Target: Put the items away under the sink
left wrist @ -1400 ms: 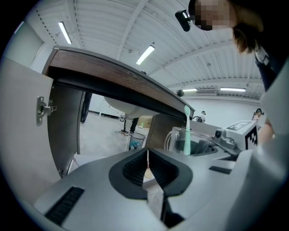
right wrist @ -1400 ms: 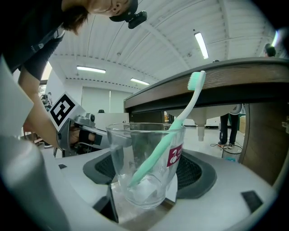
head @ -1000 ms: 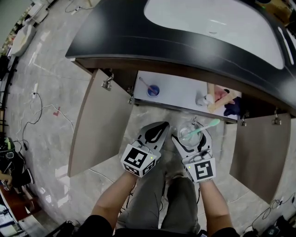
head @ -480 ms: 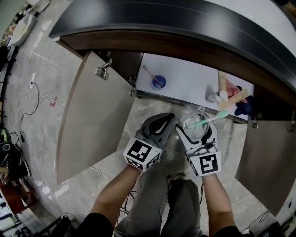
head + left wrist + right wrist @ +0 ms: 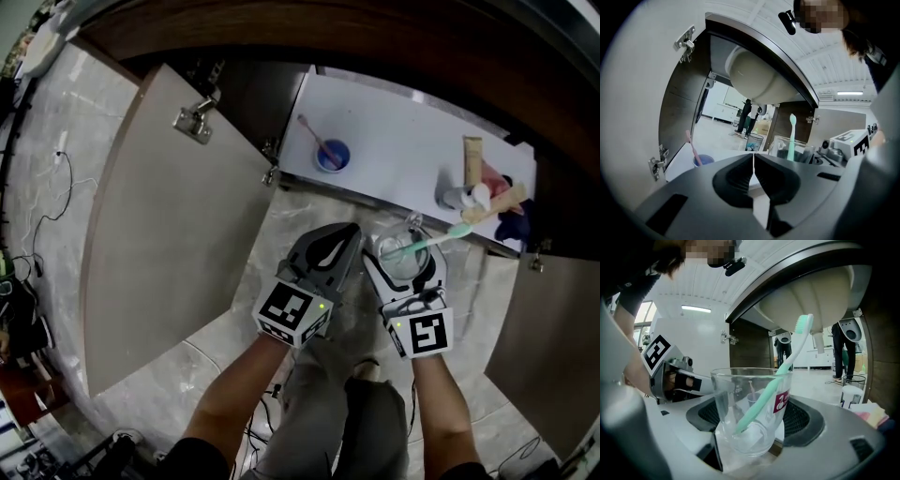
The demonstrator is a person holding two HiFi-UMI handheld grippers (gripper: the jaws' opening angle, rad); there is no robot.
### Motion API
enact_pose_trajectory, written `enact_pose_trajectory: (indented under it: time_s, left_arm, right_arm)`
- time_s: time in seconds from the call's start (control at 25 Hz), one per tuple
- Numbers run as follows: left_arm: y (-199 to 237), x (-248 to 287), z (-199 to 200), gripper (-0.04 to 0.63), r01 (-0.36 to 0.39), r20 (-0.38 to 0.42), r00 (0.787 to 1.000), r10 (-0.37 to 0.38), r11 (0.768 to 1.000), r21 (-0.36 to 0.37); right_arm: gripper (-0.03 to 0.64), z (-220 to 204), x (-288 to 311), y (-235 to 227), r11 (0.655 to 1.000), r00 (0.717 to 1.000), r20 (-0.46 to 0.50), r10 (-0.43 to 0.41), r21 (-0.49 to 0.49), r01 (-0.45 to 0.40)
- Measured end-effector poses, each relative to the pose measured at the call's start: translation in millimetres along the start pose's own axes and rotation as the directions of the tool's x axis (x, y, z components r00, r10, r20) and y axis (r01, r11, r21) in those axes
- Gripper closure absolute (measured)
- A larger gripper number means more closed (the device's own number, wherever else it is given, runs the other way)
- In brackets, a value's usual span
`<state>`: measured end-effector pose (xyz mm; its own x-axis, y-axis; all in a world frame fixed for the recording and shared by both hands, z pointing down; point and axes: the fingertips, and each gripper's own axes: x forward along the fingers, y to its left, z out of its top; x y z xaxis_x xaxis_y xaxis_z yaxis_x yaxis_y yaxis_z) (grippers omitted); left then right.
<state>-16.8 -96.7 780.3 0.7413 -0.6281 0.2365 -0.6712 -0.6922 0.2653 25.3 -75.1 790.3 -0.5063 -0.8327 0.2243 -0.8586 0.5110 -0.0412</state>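
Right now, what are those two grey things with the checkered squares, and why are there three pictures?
They are grabbing tools that a person holds, one in each hand. One picture comes from a camera on the person's head, looking down. The other two come from small cameras riding on each tool. The left gripper is shut and empty. The right gripper is squeezing a clear cup with a green toothbrush leaning in it. In front, a cupboard door stands open under a sink. On the white shelf inside sit a blue cup holding a pink toothbrush, and some tubes at the right.
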Motion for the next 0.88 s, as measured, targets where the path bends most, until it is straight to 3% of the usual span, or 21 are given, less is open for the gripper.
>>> enact_pose_trajectory:
  time_s: [0.36,0.6,0.88]
  left_arm:
    - [16.6,19.1,-13.3,0.580,-0.004,0.029,1.000,0.004,1.000,0.009]
    - [39.3,38.5,-18.3,0.583,-0.034,0.070,0.997,0.037,0.999,-0.033]
    - [62.8,60.8,-29.8,0.582,-0.051,0.075,0.996,0.051,0.999,-0.005]
  right_arm:
    - [0.278,-9.8,24.7,-13.7,1.000,0.999,0.033,-0.004,-0.023,0.004]
    - [0.278,-17.1,54.9,-35.7,1.000,0.998,0.063,-0.019,-0.023,0.020]
    - [0.278,-33.7,82.2,-58.1,0.999,0.997,0.067,-0.039,-0.024,0.041]
